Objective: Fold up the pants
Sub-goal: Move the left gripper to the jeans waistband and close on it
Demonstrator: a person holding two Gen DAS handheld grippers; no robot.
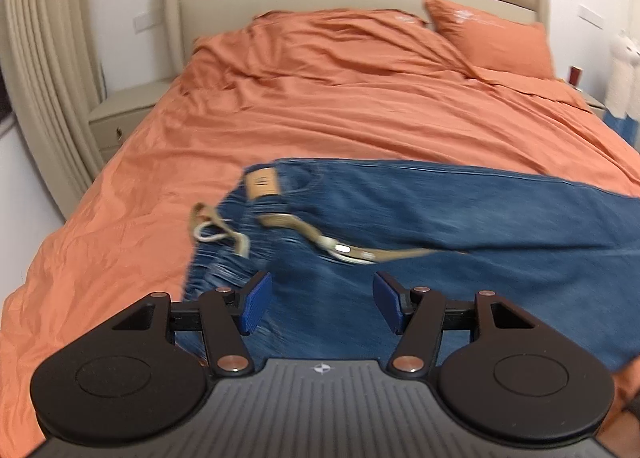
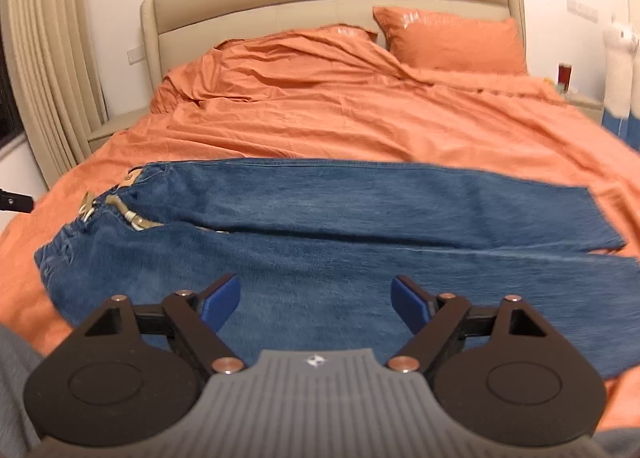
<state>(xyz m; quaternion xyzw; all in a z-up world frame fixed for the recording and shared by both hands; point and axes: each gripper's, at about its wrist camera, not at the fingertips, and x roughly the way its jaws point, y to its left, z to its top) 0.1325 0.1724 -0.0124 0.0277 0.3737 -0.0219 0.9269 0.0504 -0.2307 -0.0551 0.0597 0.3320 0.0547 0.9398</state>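
Left wrist view first: the left hand-held gripper (image 1: 322, 304) hangs over the waist end of the jeans (image 1: 460, 226), blue pads spread fairly wide with nothing pinched between them, just denim underneath. The jeans lie across the near part of the bed (image 1: 120, 186), on the orange duvet, waistband toward the left of the picture and legs running off to the right. You can see the tan leather patch (image 1: 262, 183) at the waistband and a tan belt (image 1: 316, 236) with a pale buckle flopped loose over the fly area. The waistband looks bunched rather than flat. The picture is a bit smeared, so I can't tell if the pads touch the cloth.

Right wrist view: the right hand-held gripper (image 2: 316, 302) sits over the near leg, roughly mid-thigh, jaws wide and empty. From here the jeans (image 2: 360, 202) are laid out full length with the two legs side by side, a dark seam of shadow between them, hems to the right. An orange pillow (image 2: 452, 40) leans on the headboard well behind. A bit of grey sleeve shows in the bottom left corner.

My read: no fold has been made yet, this is the approach for the first one. Both grippers seem to be coming in on the near leg's edge, probably to pinch it at waist and thigh and flip it over onto the far leg. Next move needs both pads down low enough to catch only the near layer, and the loose belt could get dragged or trapped in the fold.
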